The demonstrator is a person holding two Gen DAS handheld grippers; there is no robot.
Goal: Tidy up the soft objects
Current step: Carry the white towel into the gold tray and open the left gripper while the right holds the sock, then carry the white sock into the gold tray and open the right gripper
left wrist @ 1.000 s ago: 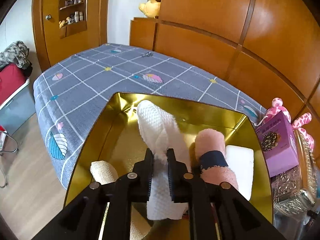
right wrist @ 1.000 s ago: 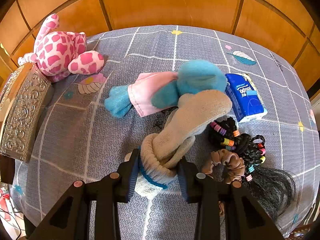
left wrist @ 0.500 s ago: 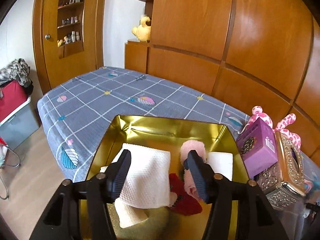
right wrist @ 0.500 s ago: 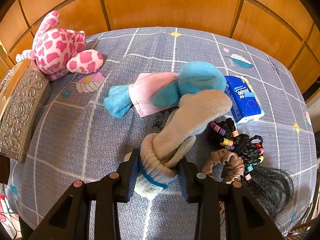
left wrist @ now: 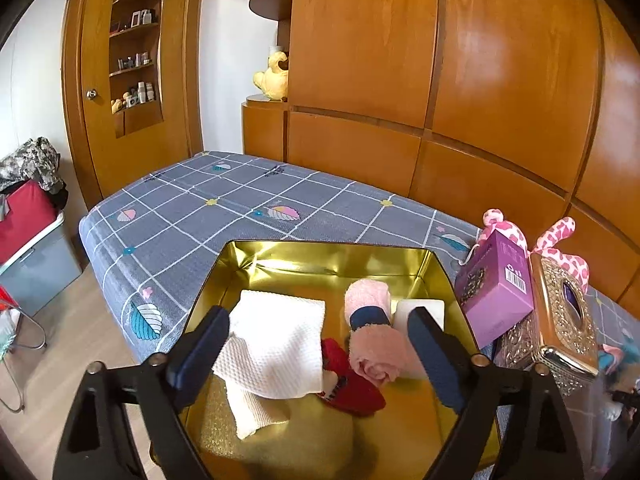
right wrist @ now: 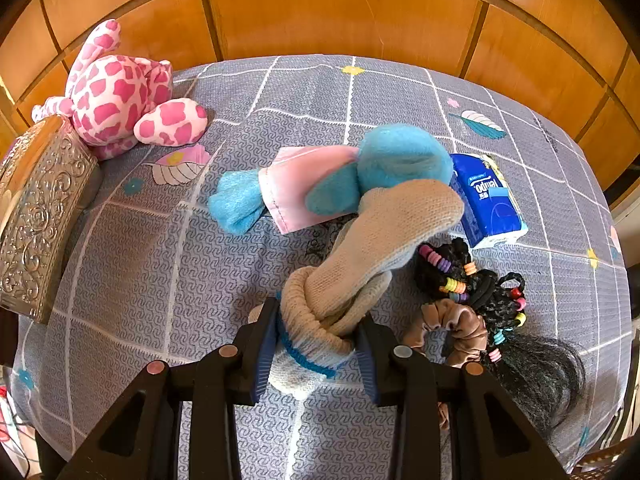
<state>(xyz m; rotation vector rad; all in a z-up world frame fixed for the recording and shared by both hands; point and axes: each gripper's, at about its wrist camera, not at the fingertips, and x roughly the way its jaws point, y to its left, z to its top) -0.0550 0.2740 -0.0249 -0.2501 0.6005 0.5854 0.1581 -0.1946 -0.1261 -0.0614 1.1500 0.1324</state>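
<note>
Left gripper [left wrist: 318, 346] jaws just opened wide above shiny gold metal tin [left wrist: 332, 258], holding nothing.
Right gripper [right wrist: 316, 346] clamped on knotted beige knit sock [right wrist: 372, 256]; white waffle cloth [left wrist: 276, 338] inside tin.

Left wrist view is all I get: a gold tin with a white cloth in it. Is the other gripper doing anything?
Observer: Yes. The right gripper is shut on a bundled beige sock on the bedspread.
Operator: Anything else soft lying near it?
Observer: A blue and pink plush toy lies just beyond the sock, touching its far end.
Operator: What about hair things?
Observer: To the sock's right there is a brown scrunchie, beside black hair ties with coloured beads.
Operator: And my gripper?
Observer: The left gripper has just been opening; its jaws stand apart above the white cloth in the tin, gripping nothing.
</note>
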